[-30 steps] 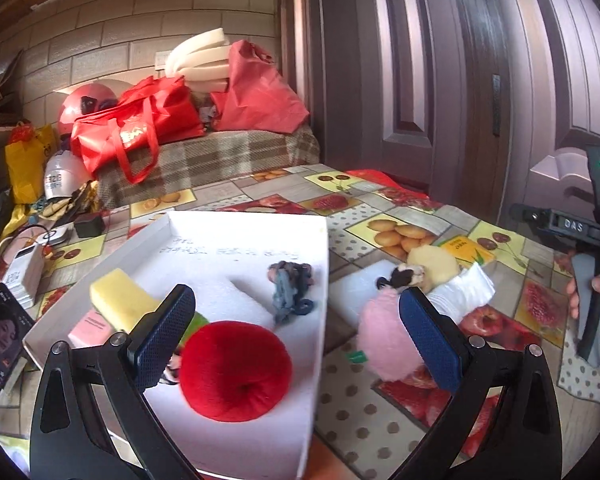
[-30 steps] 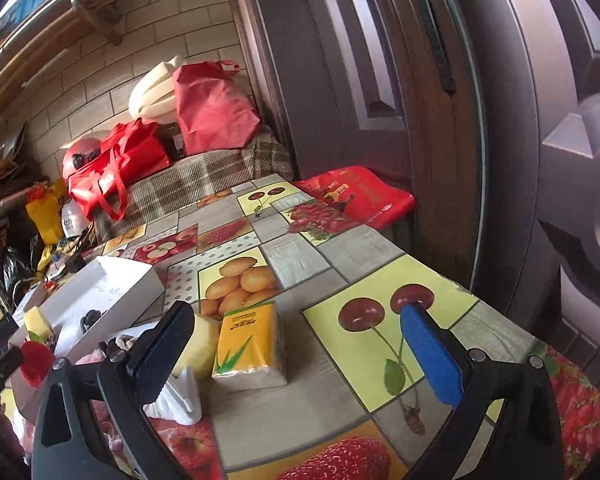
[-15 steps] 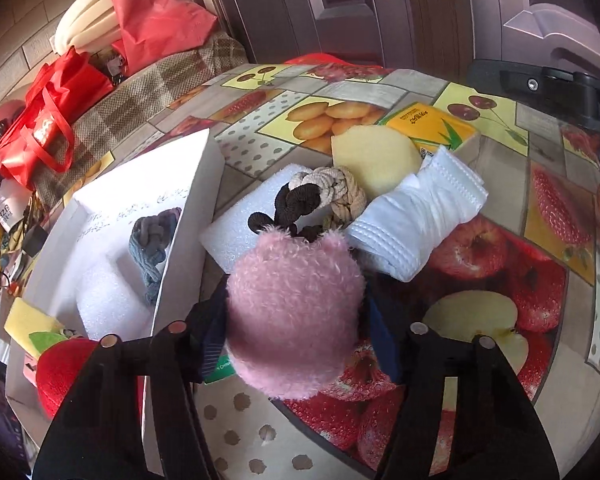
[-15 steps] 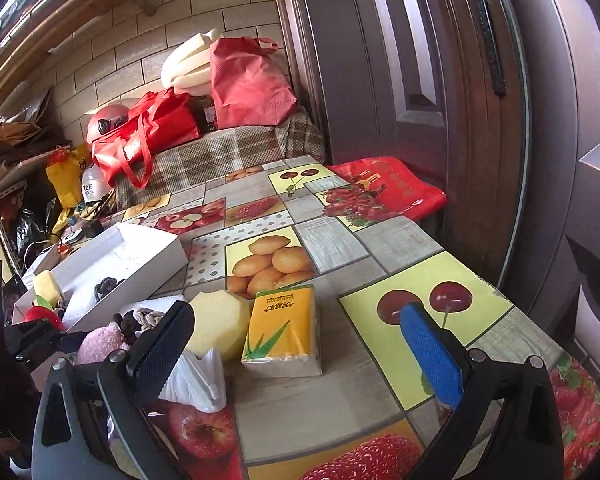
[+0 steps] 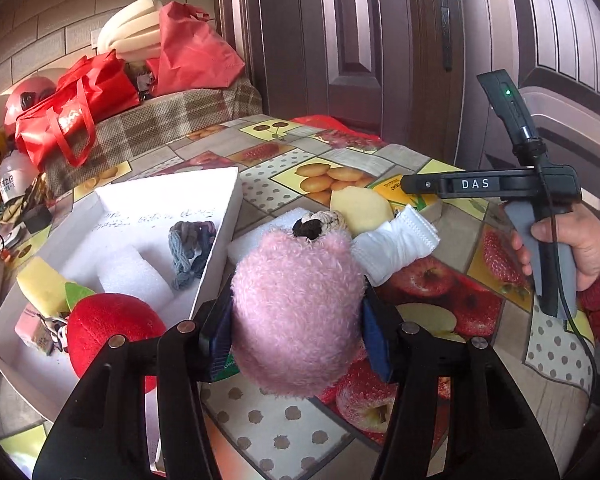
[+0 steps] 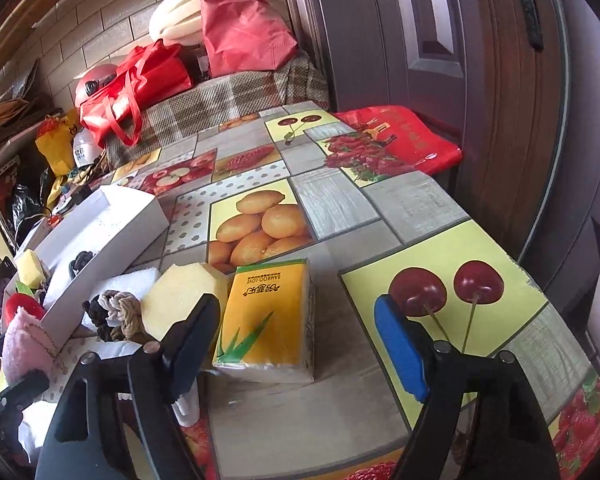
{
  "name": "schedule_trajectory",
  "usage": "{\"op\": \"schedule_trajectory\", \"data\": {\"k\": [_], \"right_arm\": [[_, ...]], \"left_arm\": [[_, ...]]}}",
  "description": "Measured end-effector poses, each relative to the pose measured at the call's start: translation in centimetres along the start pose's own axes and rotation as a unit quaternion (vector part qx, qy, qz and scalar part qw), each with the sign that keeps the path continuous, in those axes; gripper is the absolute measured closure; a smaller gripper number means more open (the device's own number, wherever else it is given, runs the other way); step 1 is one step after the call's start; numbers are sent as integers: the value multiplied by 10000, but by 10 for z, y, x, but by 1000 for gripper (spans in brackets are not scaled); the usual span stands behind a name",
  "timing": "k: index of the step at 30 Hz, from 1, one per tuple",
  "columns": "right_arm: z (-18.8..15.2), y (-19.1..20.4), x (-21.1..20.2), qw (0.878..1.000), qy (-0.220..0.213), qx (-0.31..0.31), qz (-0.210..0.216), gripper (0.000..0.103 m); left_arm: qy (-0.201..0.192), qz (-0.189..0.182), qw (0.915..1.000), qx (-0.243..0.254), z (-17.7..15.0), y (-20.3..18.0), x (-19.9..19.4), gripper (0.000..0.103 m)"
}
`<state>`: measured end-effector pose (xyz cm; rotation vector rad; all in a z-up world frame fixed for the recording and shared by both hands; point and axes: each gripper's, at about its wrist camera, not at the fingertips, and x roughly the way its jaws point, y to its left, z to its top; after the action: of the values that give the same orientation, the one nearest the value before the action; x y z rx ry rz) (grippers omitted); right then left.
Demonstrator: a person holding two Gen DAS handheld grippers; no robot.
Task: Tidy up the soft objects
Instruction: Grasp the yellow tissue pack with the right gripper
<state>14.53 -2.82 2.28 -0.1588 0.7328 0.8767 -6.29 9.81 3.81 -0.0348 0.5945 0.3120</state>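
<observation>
Now the left gripper clenches the pink plush toy just beside the white box, while the right gripper, jaws just closing, stands unclenched around the yellow tissue pack, which may slip aside if touched unevenly.

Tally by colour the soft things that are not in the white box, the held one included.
Pink: 1, the plush in the left hand-held gripper
Yellow: 2, the sponge and the tissue pack
White: 2, the foam sheet and the folded cloth
Brown and black: 1, the knotted rope
Total: 6
</observation>
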Motion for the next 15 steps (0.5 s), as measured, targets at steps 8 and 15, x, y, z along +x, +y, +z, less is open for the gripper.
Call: {"op": "schedule_trajectory", "data": {"k": [8, 15], "right_arm": [[-3, 12, 18, 9980, 520, -343, -98, 39], [-4, 22, 24, 9953, 680, -618, -300, 43]], "left_arm": [[-32, 28, 10000, 9, 0, -1, -1, 48], [-60, -26, 9999, -103, -1, 4, -4, 48]]}}
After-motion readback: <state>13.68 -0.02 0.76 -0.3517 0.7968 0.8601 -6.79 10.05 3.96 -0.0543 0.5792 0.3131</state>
